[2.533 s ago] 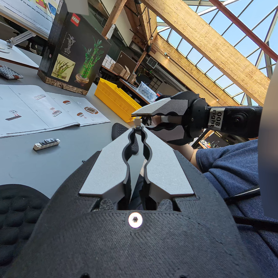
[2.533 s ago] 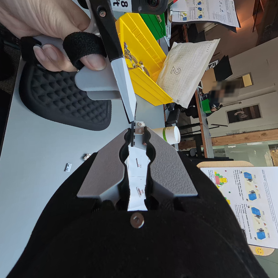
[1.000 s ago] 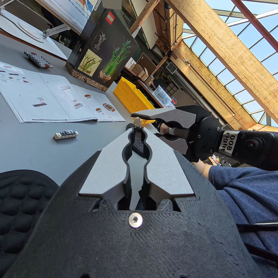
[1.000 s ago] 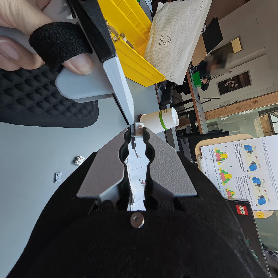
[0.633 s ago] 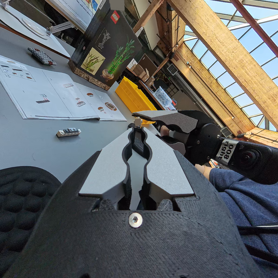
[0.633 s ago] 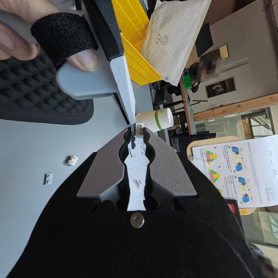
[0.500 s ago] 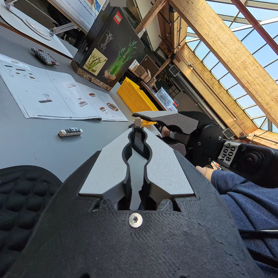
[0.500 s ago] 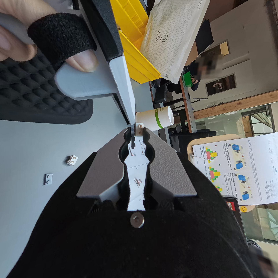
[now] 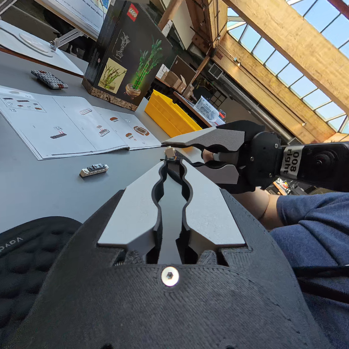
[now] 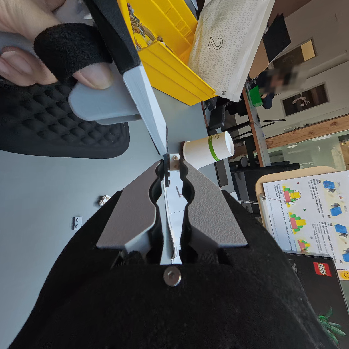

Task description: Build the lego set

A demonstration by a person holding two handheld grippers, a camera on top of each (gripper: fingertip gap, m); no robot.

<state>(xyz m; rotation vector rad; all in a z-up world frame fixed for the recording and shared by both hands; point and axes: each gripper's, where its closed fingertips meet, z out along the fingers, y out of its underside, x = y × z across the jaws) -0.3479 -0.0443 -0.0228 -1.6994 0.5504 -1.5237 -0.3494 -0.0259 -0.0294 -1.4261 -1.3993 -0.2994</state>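
My left gripper [image 9: 171, 161] is shut on the end of a thin black plate [image 10: 166, 171], held above the grey table [image 9: 47, 192]. A small white brick [image 9: 170, 152] sits on that plate. My right gripper [image 10: 171, 163] is shut across both, one finger on the white brick [image 10: 174, 162] and the other on the plate's back. In the left wrist view the right gripper's upper finger [image 9: 198, 137] lies over the brick; its lower fingertip is hidden. In the right wrist view the left gripper's finger [image 10: 147, 113] comes in edge-on from the upper left, held by a hand.
On the table lie an open instruction booklet [image 9: 75, 128], a short white-and-black brick strip [image 9: 93, 170], a grey plate assembly [image 9: 49, 79], the set's box [image 9: 128, 62], a yellow bin [image 10: 170, 62], black mats [image 10: 56, 122], a paper cup [image 10: 207, 151] and two loose pieces [image 10: 103, 200]. Left and right tips are no more than a few centimetres apart.
Both grippers have stayed closed together on the plate and brick. The pair has turned and drifted a little, so more of the table and booklet shows in the left view.
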